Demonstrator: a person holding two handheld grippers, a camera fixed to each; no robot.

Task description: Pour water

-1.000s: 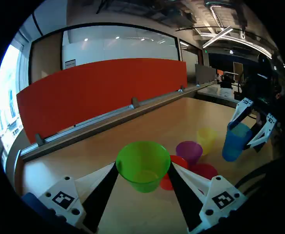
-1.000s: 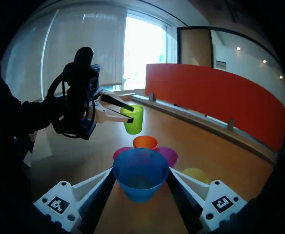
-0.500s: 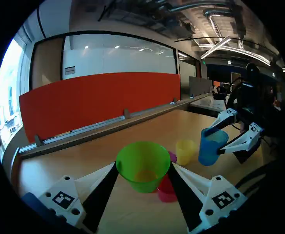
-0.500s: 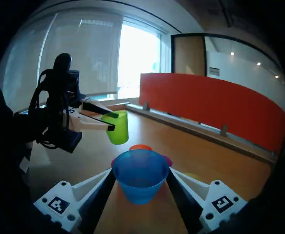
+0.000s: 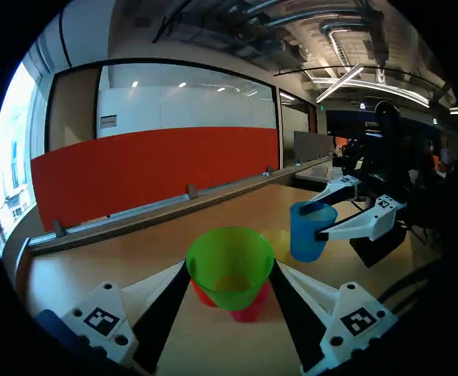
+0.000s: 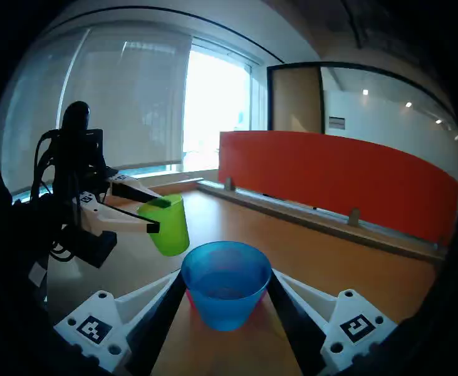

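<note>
Left gripper [image 5: 230, 268] squeezes green cup [image 5: 230, 282]; right gripper [image 6: 227, 279] squeezes blue cup [image 6: 226, 301]. Both cups above table [image 5: 135, 250], near each other, not touching. Good way: bring rims close, tip slowly, hold other cup flat.

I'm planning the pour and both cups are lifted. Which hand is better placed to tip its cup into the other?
Probably right: the blue cup in the right tool seems to hold a little water, and the green cup in the left tool hangs close beside it.
</note>
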